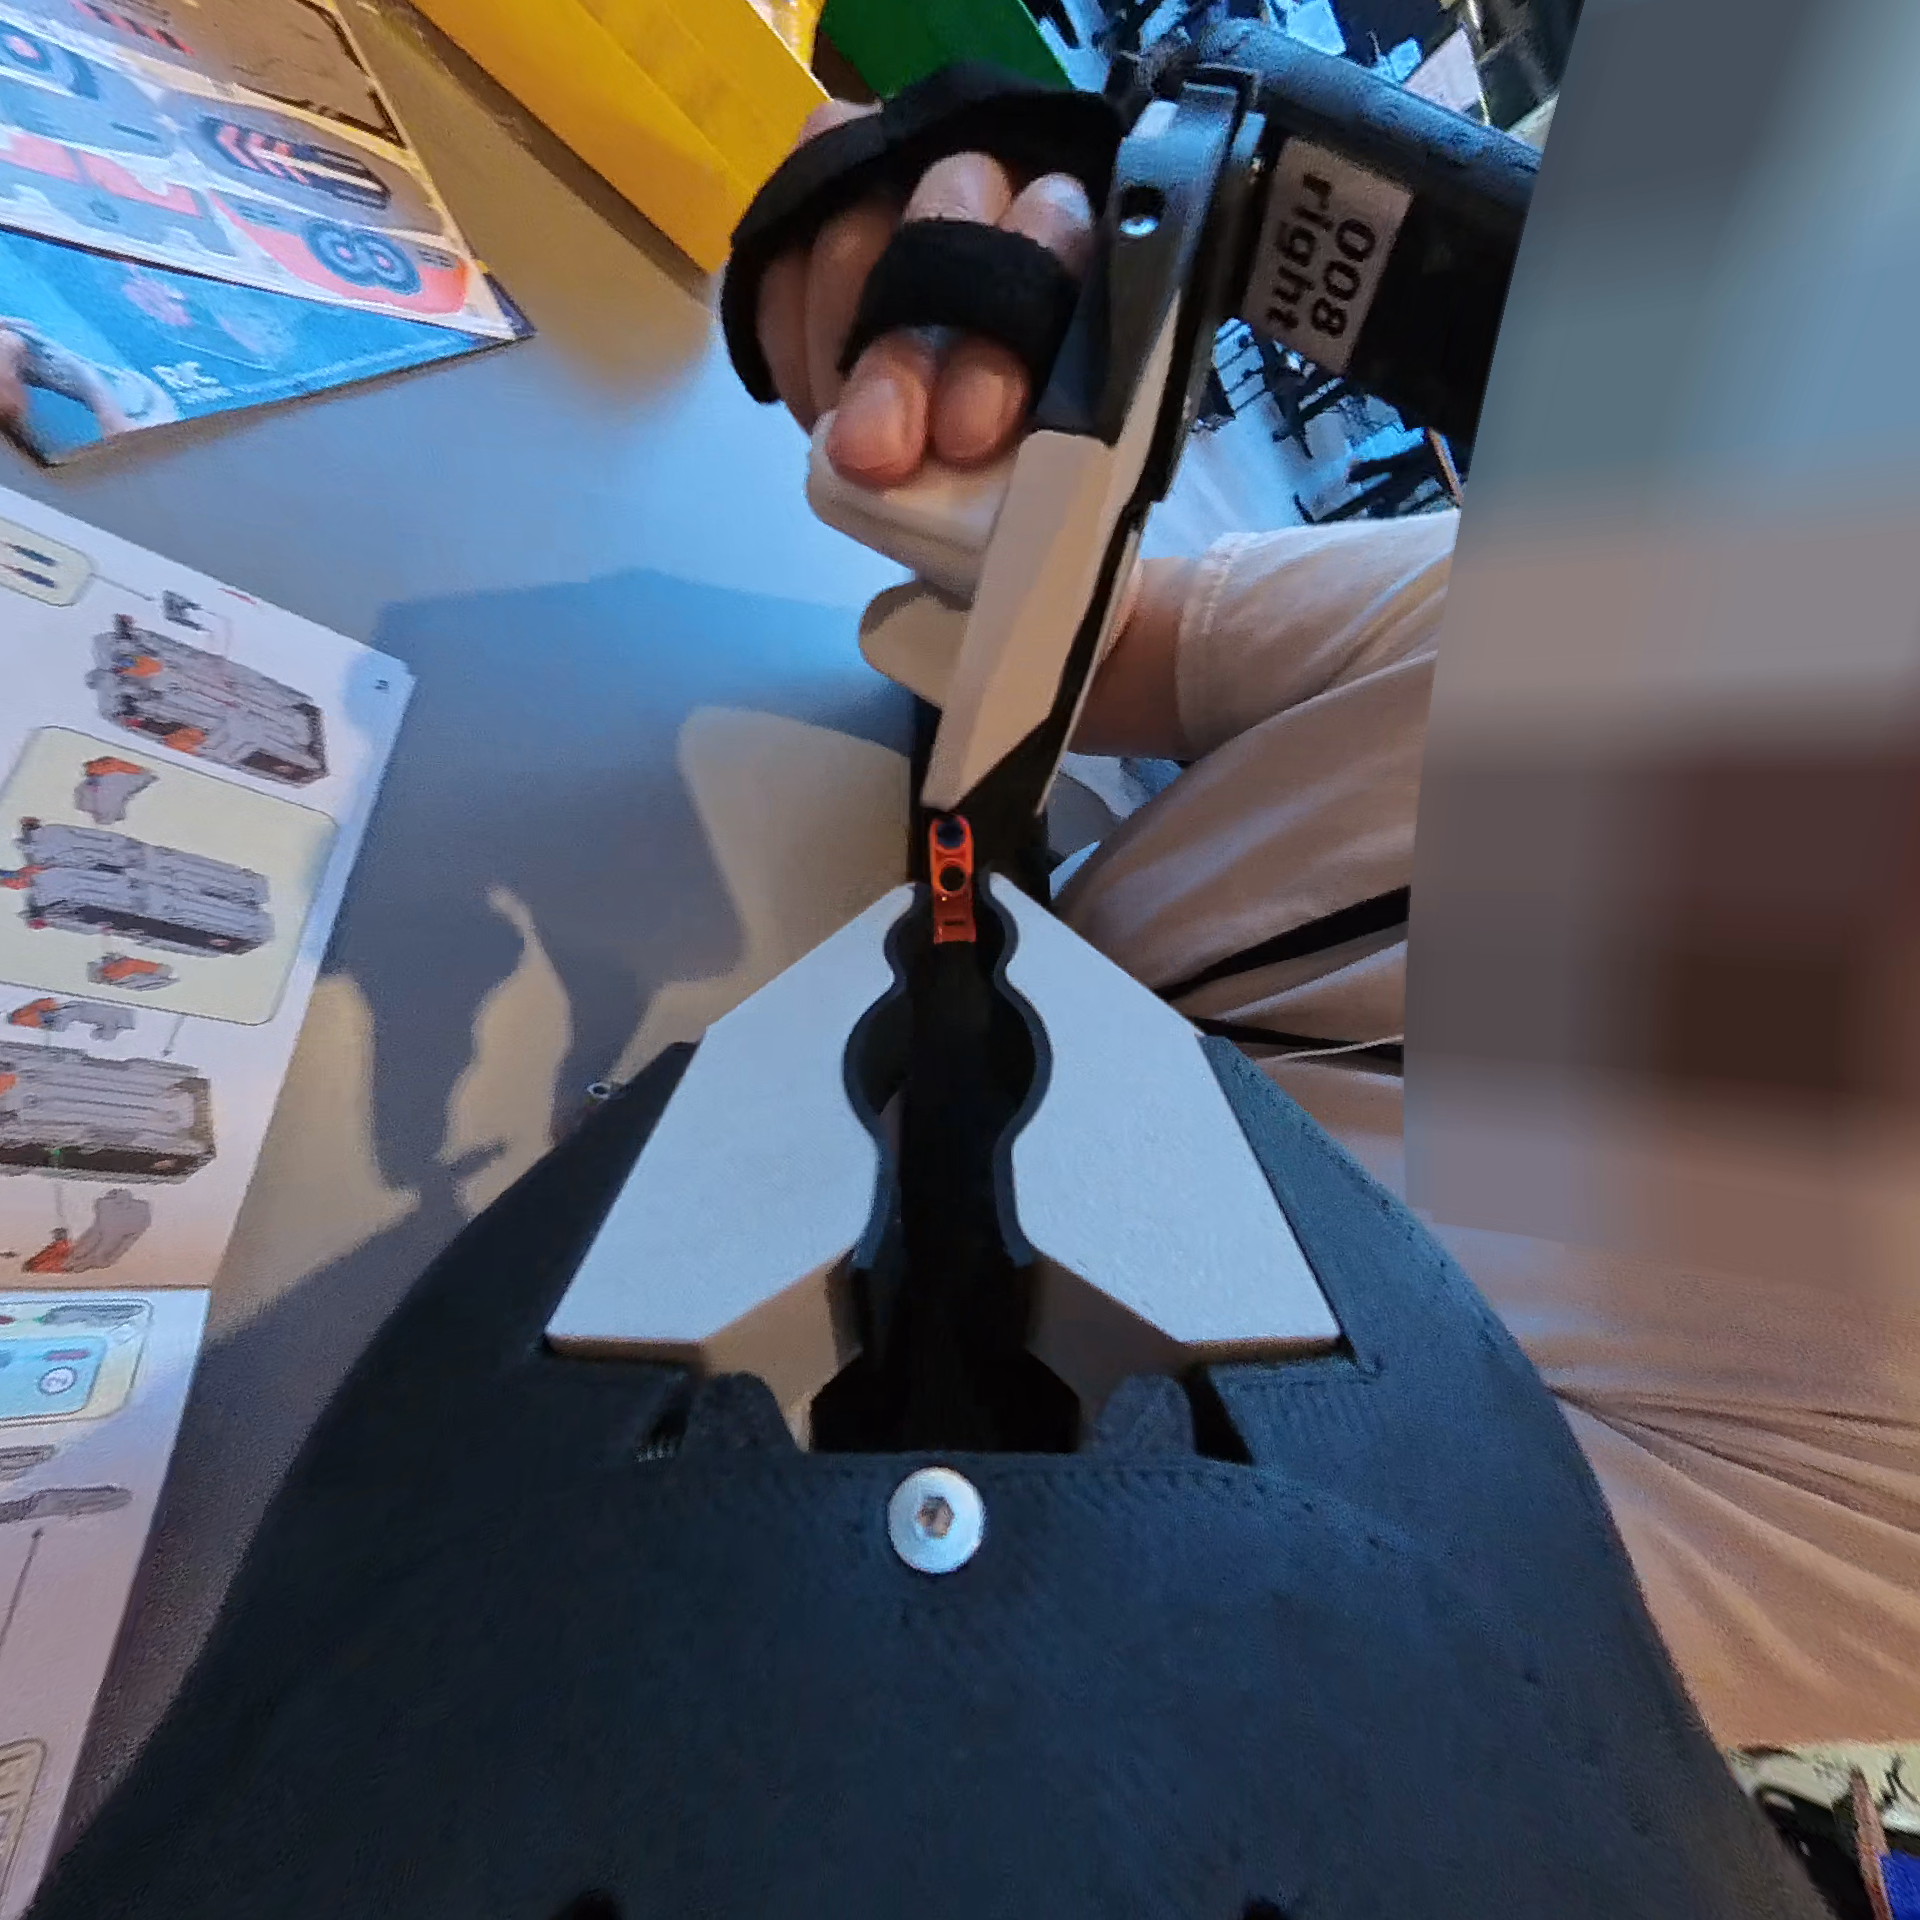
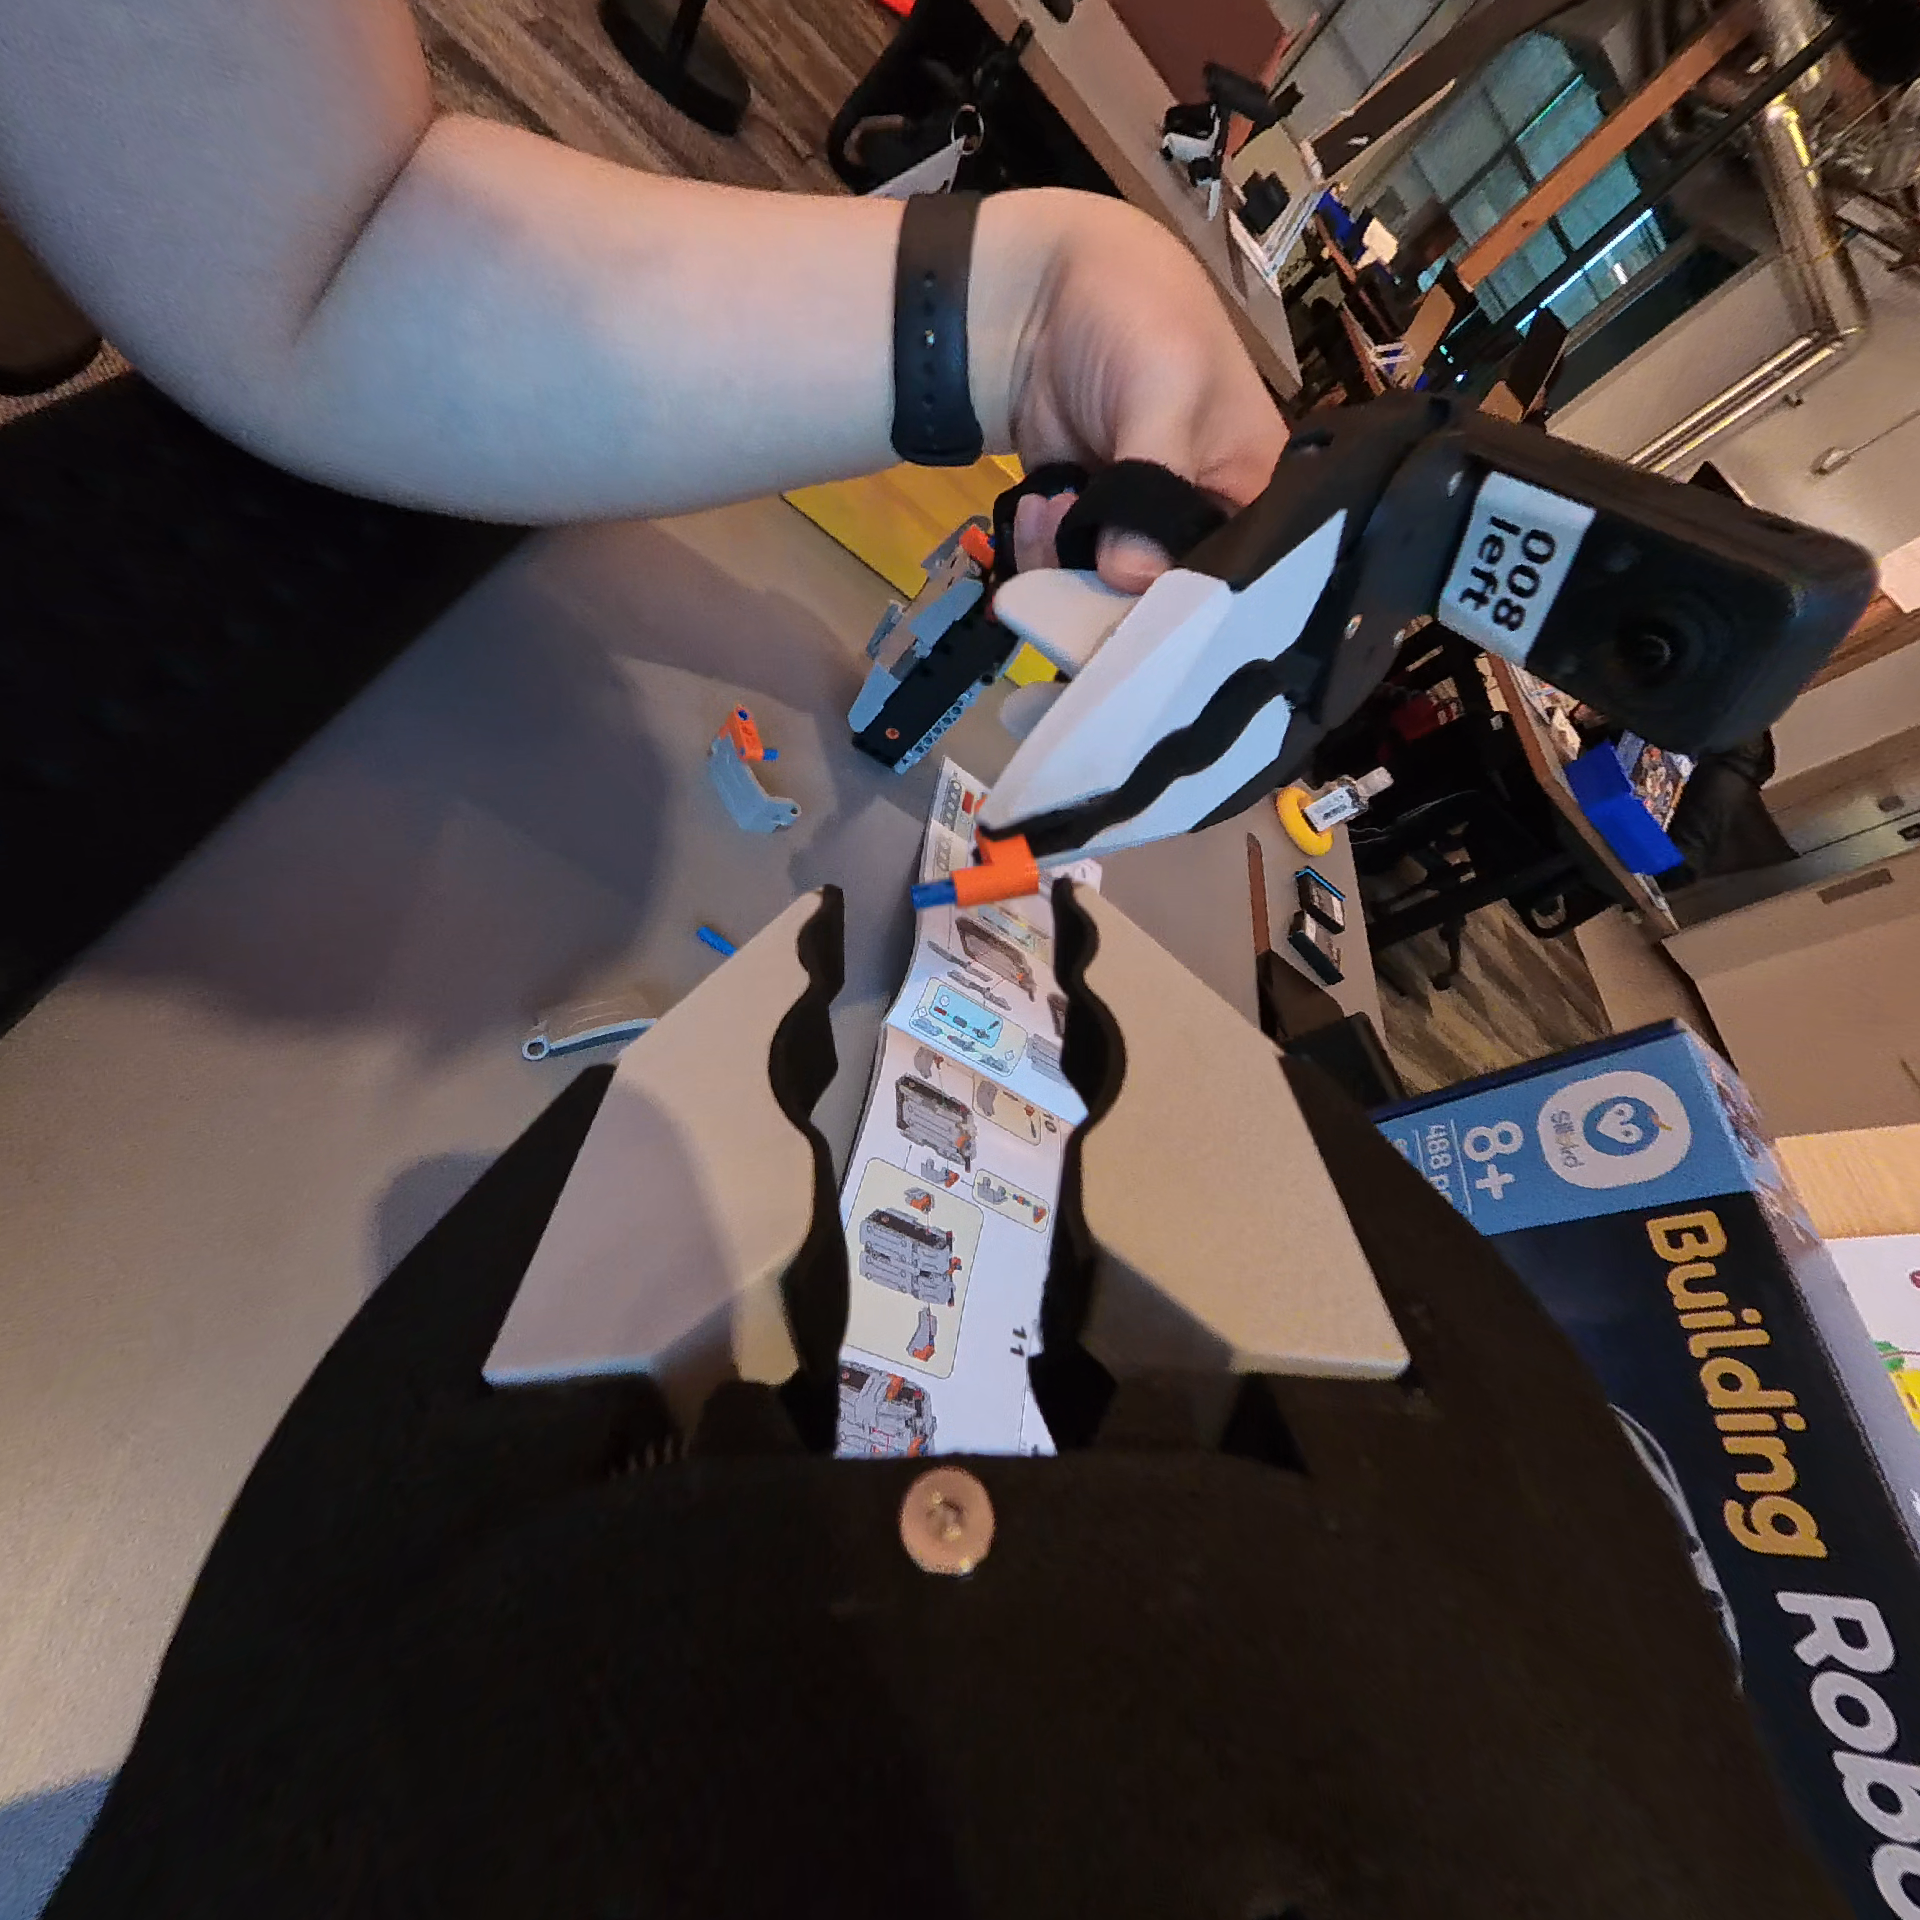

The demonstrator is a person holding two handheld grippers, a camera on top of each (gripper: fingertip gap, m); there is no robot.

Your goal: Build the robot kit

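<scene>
My left gripper (image 1: 951, 896) is shut on a small orange connector (image 1: 951, 878), pinched at its fingertips above the table. In the right wrist view the left gripper (image 2: 987, 831) comes in from the upper right, and the orange connector (image 2: 995, 876) has a blue pin (image 2: 930, 894) sticking out of its left end. My right gripper (image 2: 945, 904) is open, its tips on either side of the connector and just short of it. In the left wrist view the right gripper (image 1: 966, 800) comes down from above, its tip at the connector's top end.
An open instruction booklet (image 2: 956, 1195) lies on the grey table (image 2: 312, 935) under both grippers. A part-built grey and black model (image 2: 925, 665), a small grey and orange piece (image 2: 748, 774), a loose blue pin (image 2: 715, 940) and a grey beam (image 2: 587, 1037) lie to the left. A blue box (image 2: 1662, 1299) stands at the right. The grippers are tip to tip, or close to it.
</scene>
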